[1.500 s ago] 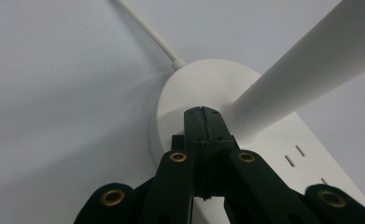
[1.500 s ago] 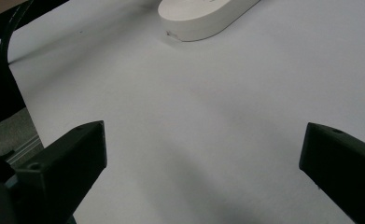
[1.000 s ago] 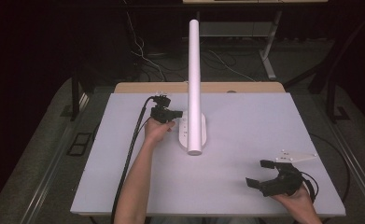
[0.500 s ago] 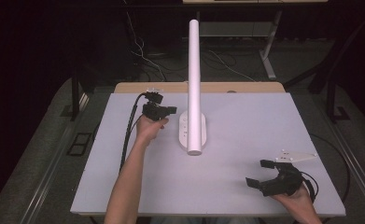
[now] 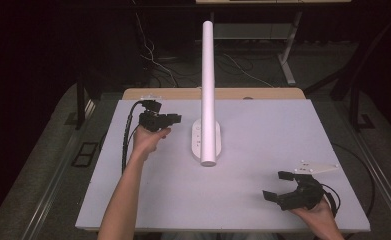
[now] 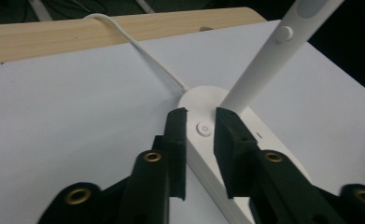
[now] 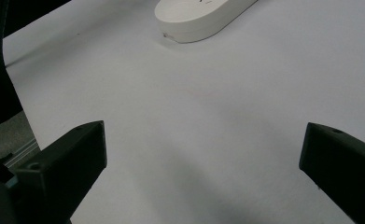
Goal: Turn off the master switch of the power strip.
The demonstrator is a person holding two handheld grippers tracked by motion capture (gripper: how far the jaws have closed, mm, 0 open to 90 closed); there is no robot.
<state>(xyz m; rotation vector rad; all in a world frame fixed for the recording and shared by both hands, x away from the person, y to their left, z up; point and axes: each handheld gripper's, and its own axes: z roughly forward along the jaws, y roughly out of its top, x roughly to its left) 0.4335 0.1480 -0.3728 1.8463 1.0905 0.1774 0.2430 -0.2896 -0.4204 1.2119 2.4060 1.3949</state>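
The desk lamp (image 5: 206, 135) stands mid-table on the white tabletop (image 5: 263, 135), its oval base (image 6: 227, 140) flat on the surface and its long arm (image 5: 209, 75) rising from the far end of the base. The left gripper (image 5: 175, 119) hangs just left of the base, off the lamp; its jaws have just been opening a bit, and in the left gripper view they stand a little apart w/ nothing clamped, framing the round power button (image 6: 203, 129) on top of the base. That lineup suggests the button is the point of interest, prob. a press w/ a jaw tip. The white cord (image 6: 143, 51) runs from the base toward the wooden table edge (image 6: 101, 32) at the back. The right gripper (image 5: 278, 186) rests near the front right corner, well apart from the lamp, jaws spread wide & empty, likely parked so it stays out of the way.
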